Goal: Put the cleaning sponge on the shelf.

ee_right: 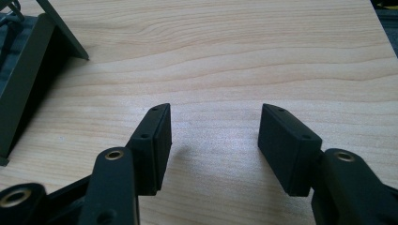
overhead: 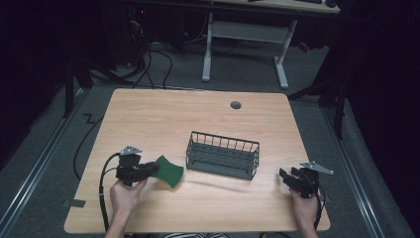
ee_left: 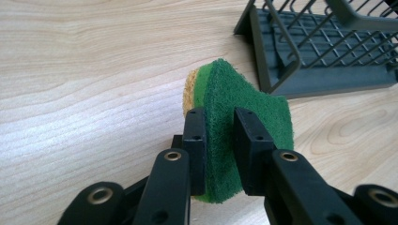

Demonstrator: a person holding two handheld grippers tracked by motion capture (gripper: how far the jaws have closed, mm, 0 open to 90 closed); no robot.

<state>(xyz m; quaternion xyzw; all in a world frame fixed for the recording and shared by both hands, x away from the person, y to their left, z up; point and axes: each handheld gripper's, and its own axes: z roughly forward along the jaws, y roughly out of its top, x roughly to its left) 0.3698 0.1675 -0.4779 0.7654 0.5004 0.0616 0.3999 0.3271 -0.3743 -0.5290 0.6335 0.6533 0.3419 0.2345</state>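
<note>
Left gripper [ee_left: 219, 154] clamping a green scouring sponge [ee_left: 244, 117], jaws pressing on both flat faces, sponge standing on edge between them, yellow backing peeking out on the far left side. In the high view, sponge [overhead: 169, 170] sitting at the front left of the table [overhead: 163, 114], just beside the left end of the wire basket [overhead: 223, 154], seemingly touching or barely off the wood; cannot tell which. Right gripper [ee_right: 213, 145] resting near the front right corner, jaws standing partly apart with nothing between them, bare wood showing through the gap.

Step in hand, by judgement: taking hold of the sponge, likely for placing in the basket. Doing it well: keeping the squeeze steady, since soft foam compresses and can slip; lifting straight up before travelling right; clearing the basket's near rim [ee_left: 281, 44] with the hanging lower edge of the sponge; lowering over the mesh floor before letting go. Keeping the right gripper well apart from the basket, or using it for steadying the far end should the basket slide.
</note>
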